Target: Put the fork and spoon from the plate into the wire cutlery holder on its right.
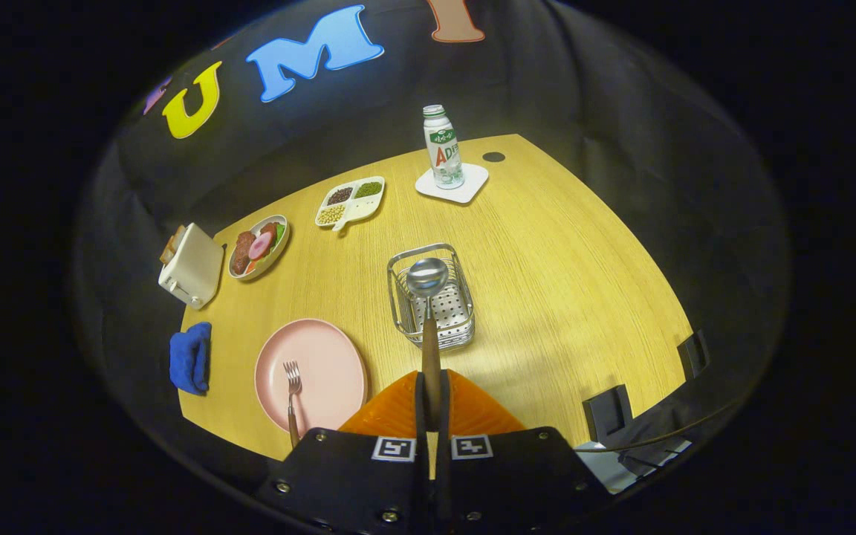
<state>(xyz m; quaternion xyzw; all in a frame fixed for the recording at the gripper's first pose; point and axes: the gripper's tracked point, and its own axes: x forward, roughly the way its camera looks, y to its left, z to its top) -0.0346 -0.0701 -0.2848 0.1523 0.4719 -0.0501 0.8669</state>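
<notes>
The gripper (432,405) is seen closed on the spoon (428,297): its wooden handle is clamped between the two orange fingers (391,412), and the shaft runs straight ahead of them. The steel bowl of the spoon is held over the open top of the wire cutlery holder (432,297), which stands just beyond the fingertips on the wooden table (562,282).

One fork (293,397) is seen lying on the one pink plate (316,371), just left of the fingers and left of the holder, tines pointing away from the gripper.

Further out, one blue cloth (191,357) is found beside the plate. One white toaster (192,265) with toast in it is set at the table's far left, next to one bowl of food (258,247). One divided dish (350,201), with three compartments of beans, is placed beyond the holder. One bottle (443,146) stands upright on one white coaster (452,183) at the far side; its label cannot be read with certainty.
</notes>
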